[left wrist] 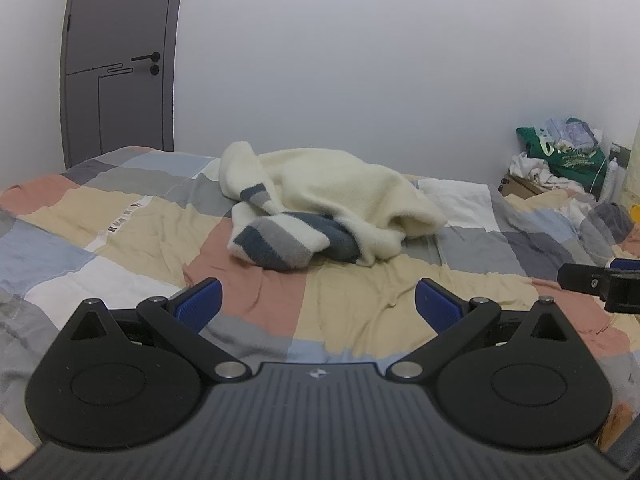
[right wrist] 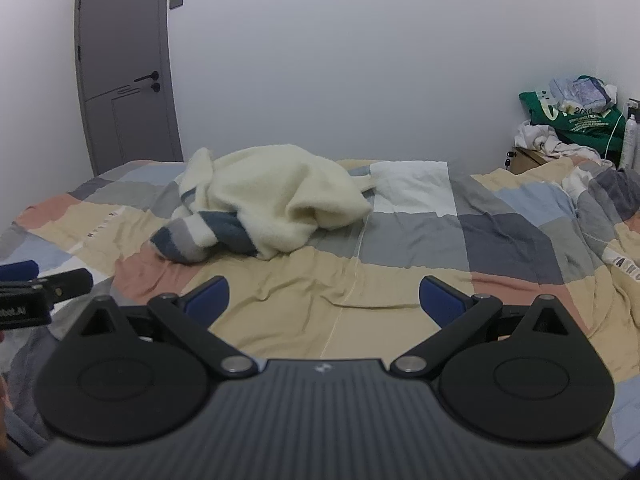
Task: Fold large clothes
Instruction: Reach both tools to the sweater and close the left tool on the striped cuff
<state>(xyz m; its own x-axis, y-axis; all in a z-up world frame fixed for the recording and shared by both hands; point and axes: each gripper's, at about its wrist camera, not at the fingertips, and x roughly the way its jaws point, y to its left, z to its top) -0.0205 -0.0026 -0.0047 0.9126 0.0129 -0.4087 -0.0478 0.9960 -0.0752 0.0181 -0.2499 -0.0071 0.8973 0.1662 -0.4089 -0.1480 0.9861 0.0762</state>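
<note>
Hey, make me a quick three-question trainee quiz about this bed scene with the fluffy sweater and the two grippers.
1. True or false: the cream fleece sweater with blue-grey striped sleeves already lies folded flat on the patchwork bed cover.
2. Multiple choice: the left gripper and right gripper are A) both open and empty, B) both shut on cloth, C) one open, one shut.
3. Fill in: the grey door stands behind the bed's far ___ corner.

Key: 1 false, it is a crumpled heap; 2 A; 3 left.
</note>
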